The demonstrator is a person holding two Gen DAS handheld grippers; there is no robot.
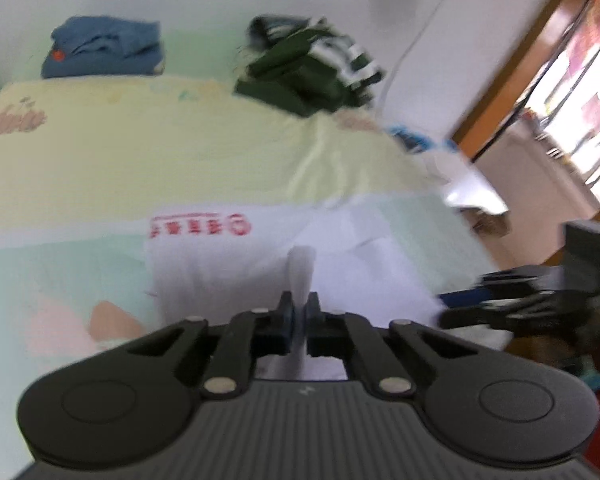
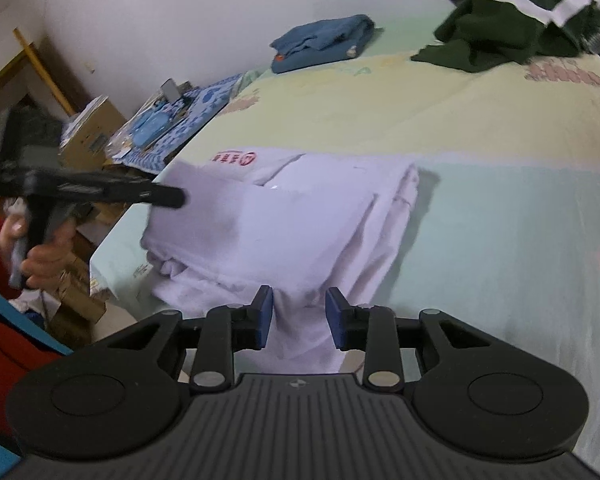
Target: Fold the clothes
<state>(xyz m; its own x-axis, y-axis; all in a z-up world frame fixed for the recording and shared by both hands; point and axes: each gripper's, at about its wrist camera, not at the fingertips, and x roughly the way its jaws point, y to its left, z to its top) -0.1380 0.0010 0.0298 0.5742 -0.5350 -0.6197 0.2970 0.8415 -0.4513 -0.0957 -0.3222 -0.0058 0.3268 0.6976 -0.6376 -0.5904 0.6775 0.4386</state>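
Note:
A white garment (image 2: 284,216) with a red print (image 2: 234,158) lies partly folded on the bed's near left side. In the left wrist view the white garment (image 1: 228,264) fills the middle. My left gripper (image 1: 300,312) is shut on a pinched fold of it. The left gripper (image 2: 156,196) also shows in the right wrist view, at the garment's raised left edge, held by a hand (image 2: 48,248). My right gripper (image 2: 300,314) is open, and the garment's near edge runs between its blue pads (image 2: 265,316). The right gripper (image 1: 500,308) appears blurred at the right of the left wrist view.
A folded blue garment (image 2: 320,40) and a crumpled green striped garment (image 2: 520,24) lie at the bed's far side by the wall. The bed sheet (image 2: 500,220) is yellow and pale green. A cluttered side table (image 2: 172,120) and cardboard boxes (image 2: 96,128) stand left of the bed.

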